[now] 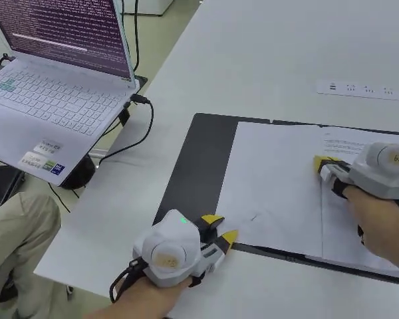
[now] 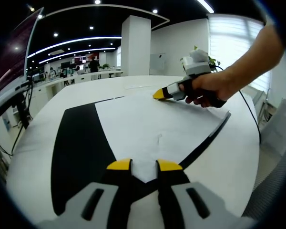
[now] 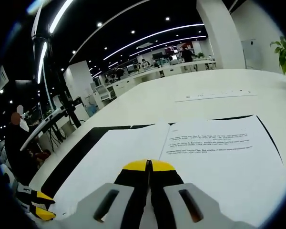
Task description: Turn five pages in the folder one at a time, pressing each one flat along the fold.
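The folder lies open on the white table, its black cover point(image 1: 196, 166) showing at the left and a blank white page point(image 1: 272, 186) turned over onto it. My left gripper point(image 1: 221, 226) sits at that page's near corner, its yellow jaws slightly apart and open; in the left gripper view point(image 2: 144, 165) the page point(image 2: 157, 124) corner lies just ahead of the tips. My right gripper point(image 1: 322, 163) is shut and rests at the fold between the blank page and the printed page point(image 3: 214, 157). In the right gripper view point(image 3: 148, 165) its tips meet with nothing between them.
A white laptop point(image 1: 53, 73) stands open at the far left, off the table's left edge, with a black cable point(image 1: 143, 126) hanging beside it. A white power strip point(image 1: 366, 90) lies beyond the folder. A person's knee point(image 1: 13, 226) shows at the lower left.
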Action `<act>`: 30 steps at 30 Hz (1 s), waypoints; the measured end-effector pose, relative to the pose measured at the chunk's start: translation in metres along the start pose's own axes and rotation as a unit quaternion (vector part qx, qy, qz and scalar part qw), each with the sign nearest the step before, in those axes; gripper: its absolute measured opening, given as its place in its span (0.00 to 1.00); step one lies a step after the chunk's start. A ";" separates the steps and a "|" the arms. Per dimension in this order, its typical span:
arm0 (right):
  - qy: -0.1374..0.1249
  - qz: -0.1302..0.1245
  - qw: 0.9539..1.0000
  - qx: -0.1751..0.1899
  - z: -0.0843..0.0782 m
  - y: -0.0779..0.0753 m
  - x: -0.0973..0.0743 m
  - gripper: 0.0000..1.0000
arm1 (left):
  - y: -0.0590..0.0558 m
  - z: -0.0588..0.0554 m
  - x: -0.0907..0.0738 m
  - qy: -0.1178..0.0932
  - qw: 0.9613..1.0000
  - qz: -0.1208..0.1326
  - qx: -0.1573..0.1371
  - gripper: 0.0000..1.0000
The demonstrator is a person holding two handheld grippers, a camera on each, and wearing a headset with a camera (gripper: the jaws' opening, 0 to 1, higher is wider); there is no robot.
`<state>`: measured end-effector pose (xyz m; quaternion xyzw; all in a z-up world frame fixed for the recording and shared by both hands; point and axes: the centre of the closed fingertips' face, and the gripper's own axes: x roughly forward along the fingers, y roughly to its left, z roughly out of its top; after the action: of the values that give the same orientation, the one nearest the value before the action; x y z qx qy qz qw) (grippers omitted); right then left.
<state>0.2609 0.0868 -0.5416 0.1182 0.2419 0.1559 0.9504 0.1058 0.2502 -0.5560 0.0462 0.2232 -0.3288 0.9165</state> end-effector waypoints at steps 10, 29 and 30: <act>-0.004 -0.005 1.000 -0.009 0.016 -0.002 0.023 0.00 | 0.000 0.000 -0.001 -0.003 1.000 0.000 0.001 0.18; -0.011 -0.020 1.000 -0.018 0.039 -0.026 0.060 0.00 | -0.002 0.001 -0.001 -0.007 1.000 0.000 -0.003 0.18; -0.011 -0.019 1.000 -0.018 0.039 -0.026 0.061 0.00 | -0.002 0.001 -0.001 -0.007 1.000 0.000 -0.004 0.18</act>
<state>0.3370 0.0780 -0.5421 0.0984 0.2306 0.1408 0.9578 0.1043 0.2494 -0.5546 0.0404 0.2176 -0.3287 0.9181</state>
